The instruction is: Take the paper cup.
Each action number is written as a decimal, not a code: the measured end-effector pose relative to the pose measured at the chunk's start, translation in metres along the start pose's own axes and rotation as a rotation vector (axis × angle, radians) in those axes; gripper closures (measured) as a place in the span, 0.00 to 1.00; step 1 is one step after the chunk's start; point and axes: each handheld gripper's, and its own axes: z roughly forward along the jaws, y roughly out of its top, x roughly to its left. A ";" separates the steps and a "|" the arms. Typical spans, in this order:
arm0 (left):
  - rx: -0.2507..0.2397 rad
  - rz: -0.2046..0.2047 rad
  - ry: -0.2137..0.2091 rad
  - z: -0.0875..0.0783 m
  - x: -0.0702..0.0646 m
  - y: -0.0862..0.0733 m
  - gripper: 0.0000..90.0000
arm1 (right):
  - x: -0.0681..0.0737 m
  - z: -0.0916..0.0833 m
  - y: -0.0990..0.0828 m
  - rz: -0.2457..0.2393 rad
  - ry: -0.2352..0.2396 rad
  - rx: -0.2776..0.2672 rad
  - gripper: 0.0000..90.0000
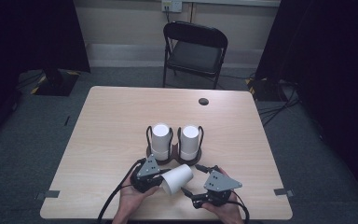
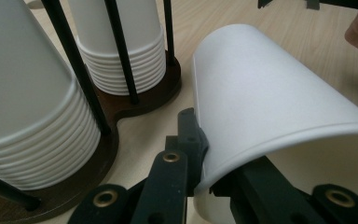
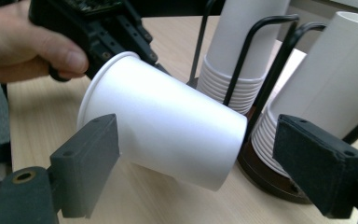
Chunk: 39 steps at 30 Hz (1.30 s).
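Left tongs [image 1: 157, 179]: clenched on the rim of a single white paper cup [image 1: 177, 178], one jaw inside the mouth and one outside, as the left gripper view shows [image 2: 200, 154].

Right tongs [image 1: 196, 183]: released, jaws spread wide to either side of the cup without pressing it; in the right gripper view the cup [image 3: 163, 121] lies between the two black pads.

Cup: held just above the tabletop [image 1: 112, 121] at its near edge, between the two hands. Long axis close to level, slightly tilted. Open mouth points toward the person's left and near side; closed base points toward the right and away, at the holder.

Cup holder [image 1: 173, 158]: dark double base with black wire uprights, just behind the cup, carrying two upside-down stacks of white cups [image 1: 160, 140] [image 1: 189, 140].

Folding chair [image 1: 195, 51]: beyond the far edge.
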 end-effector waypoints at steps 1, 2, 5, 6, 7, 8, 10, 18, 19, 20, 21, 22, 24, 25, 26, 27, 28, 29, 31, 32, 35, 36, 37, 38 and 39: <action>0.003 -0.002 -0.004 0.000 0.000 0.001 0.96 | 0.001 0.001 0.001 -0.015 0.005 0.009 0.16; 0.008 0.007 -0.006 0.000 0.001 0.002 0.96 | 0.002 0.002 0.001 -0.035 0.009 0.022 0.16; 0.023 0.000 -0.010 0.001 0.000 0.004 0.96 | 0.005 0.004 0.002 -0.076 0.023 0.045 0.22; 0.036 0.010 -0.015 0.001 0.001 0.005 0.96 | 0.006 0.005 0.002 -0.080 0.030 0.047 0.22; 0.044 0.014 -0.022 0.001 0.000 0.006 0.96 | 0.007 0.005 0.002 -0.090 0.031 0.043 0.21; 0.045 0.014 -0.024 0.001 0.001 0.007 0.96 | 0.008 0.005 0.003 -0.102 0.035 0.048 0.21; 0.053 0.013 -0.030 0.000 0.001 0.009 0.96 | 0.009 0.006 0.005 -0.140 0.039 0.061 0.21; 0.101 -0.003 -0.048 0.001 0.005 0.014 0.96 | 0.013 0.011 0.006 -0.212 0.014 0.120 0.21; 0.110 -0.004 -0.039 0.001 0.006 0.015 0.96 | 0.014 0.012 0.006 -0.223 0.009 0.129 0.19; 0.114 -0.016 -0.029 0.001 0.007 0.016 0.96 | 0.015 0.014 0.006 -0.229 0.005 0.140 0.17; 0.112 -0.026 -0.026 0.001 0.007 0.017 0.96 | 0.016 0.015 0.006 -0.229 0.007 0.146 0.17; 0.116 -0.029 -0.024 0.001 0.008 0.018 0.96 | 0.016 0.016 0.007 -0.228 0.003 0.142 0.17; 0.121 -0.036 -0.027 0.001 0.009 0.019 0.96 | 0.017 0.017 0.008 -0.232 -0.005 0.138 0.16; 0.126 -0.031 -0.034 0.001 0.009 0.020 0.96 | 0.017 0.018 0.008 -0.238 -0.018 0.138 0.16; 0.133 -0.029 -0.036 0.001 0.009 0.021 0.96 | 0.018 0.019 0.008 -0.245 -0.030 0.137 0.16; 0.142 -0.026 -0.040 0.002 0.009 0.022 0.96 | 0.018 0.020 0.009 -0.252 -0.032 0.139 0.16; 0.152 -0.022 -0.040 0.002 0.010 0.024 0.96 | 0.018 0.021 0.009 -0.262 -0.033 0.150 0.16; 0.155 -0.033 -0.042 0.003 0.010 0.025 0.96 | 0.018 0.022 0.010 -0.276 -0.035 0.157 0.15; 0.173 -0.037 -0.049 0.003 0.011 0.028 0.96 | 0.019 0.024 0.011 -0.294 -0.036 0.169 0.15; 0.185 -0.037 -0.062 0.004 0.013 0.029 0.96 | 0.020 0.025 0.011 -0.308 -0.042 0.174 0.15; 0.204 -0.046 -0.073 0.005 0.014 0.031 0.96 | 0.022 0.028 0.011 -0.334 -0.041 0.172 0.15; 0.207 -0.048 -0.072 0.005 0.014 0.031 0.97 | 0.023 0.028 0.011 -0.334 -0.035 0.167 0.16; 0.209 -0.046 -0.071 0.005 0.014 0.032 0.97 | 0.024 0.029 0.011 -0.349 -0.040 0.170 0.16; 0.209 -0.051 -0.070 0.005 0.014 0.032 0.97 | 0.025 0.030 0.011 -0.361 -0.043 0.168 0.16; 0.210 -0.054 -0.069 0.005 0.015 0.032 0.97 | 0.025 0.031 0.011 -0.366 -0.039 0.164 0.16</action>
